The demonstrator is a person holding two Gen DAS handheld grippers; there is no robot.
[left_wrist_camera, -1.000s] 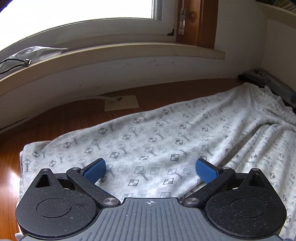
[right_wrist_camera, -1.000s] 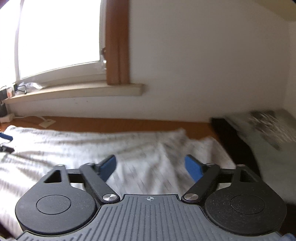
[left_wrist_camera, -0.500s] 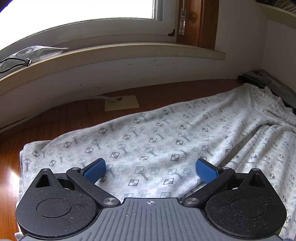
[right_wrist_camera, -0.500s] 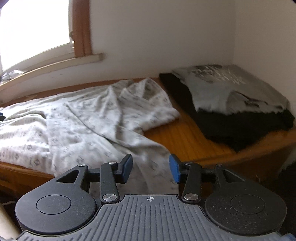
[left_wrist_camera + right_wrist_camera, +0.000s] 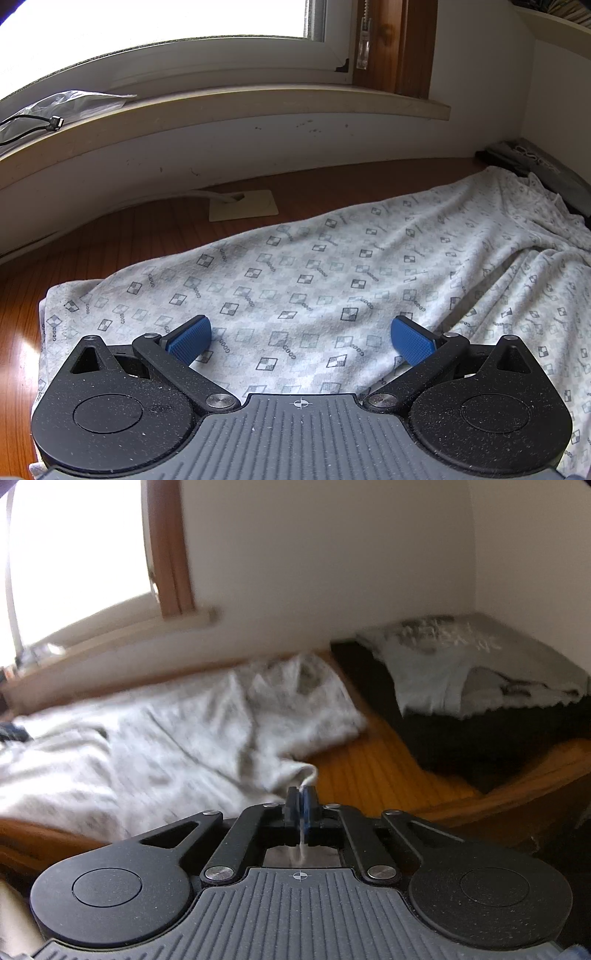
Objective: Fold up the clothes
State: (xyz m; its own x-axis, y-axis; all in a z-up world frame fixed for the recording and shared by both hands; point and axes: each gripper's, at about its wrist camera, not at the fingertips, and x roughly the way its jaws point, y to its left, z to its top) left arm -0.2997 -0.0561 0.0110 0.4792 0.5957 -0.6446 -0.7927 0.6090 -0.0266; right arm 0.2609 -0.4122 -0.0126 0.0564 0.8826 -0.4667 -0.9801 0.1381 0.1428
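On the table, right tongs (image 5: 302, 802) pinch the garment (image 5: 155, 738); left tongs (image 5: 301, 338) gape

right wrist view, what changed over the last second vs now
The right tool swung right toward the garment's end and closed from wide open, now shut on a corner of the patterned white garment. The left tool stayed open over the garment, unmoved. The dark and grey clothes pile looks untouched.
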